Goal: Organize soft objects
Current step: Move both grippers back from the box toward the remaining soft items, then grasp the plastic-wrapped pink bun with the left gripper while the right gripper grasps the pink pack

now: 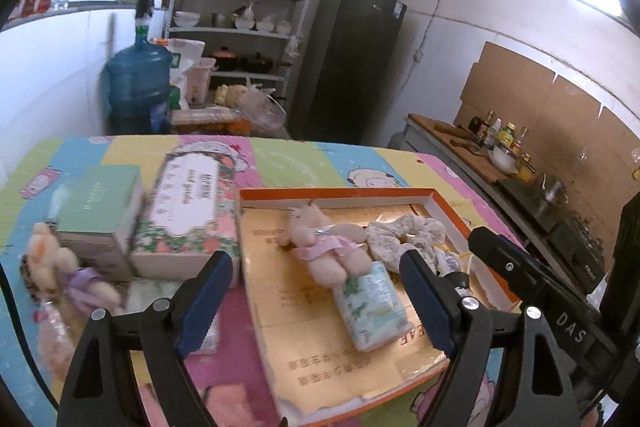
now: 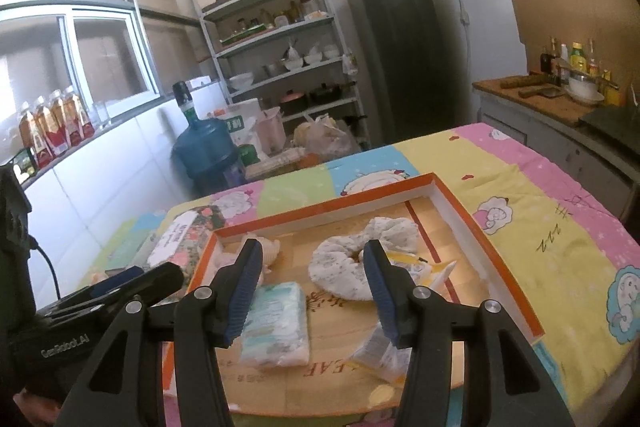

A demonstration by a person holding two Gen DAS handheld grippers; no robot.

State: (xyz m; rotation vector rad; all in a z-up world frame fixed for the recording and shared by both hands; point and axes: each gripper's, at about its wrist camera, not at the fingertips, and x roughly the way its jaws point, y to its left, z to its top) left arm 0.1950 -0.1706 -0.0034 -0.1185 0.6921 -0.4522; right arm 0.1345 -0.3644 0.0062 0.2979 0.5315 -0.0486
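Hovering with jaws wide and empty, both grippers face the light, squashy purple-dressed plush bear (image 1: 66,269) at the bench's left edge, best pinched across its belly.

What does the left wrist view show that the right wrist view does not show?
Only the left wrist view: a plush toy in a purple dress outside the tray, beside a green box. Only the right wrist view: drink bottles on the window ledge. Both: the orange-rimmed tray, the tissue pack, the ring-shaped floral cushion.
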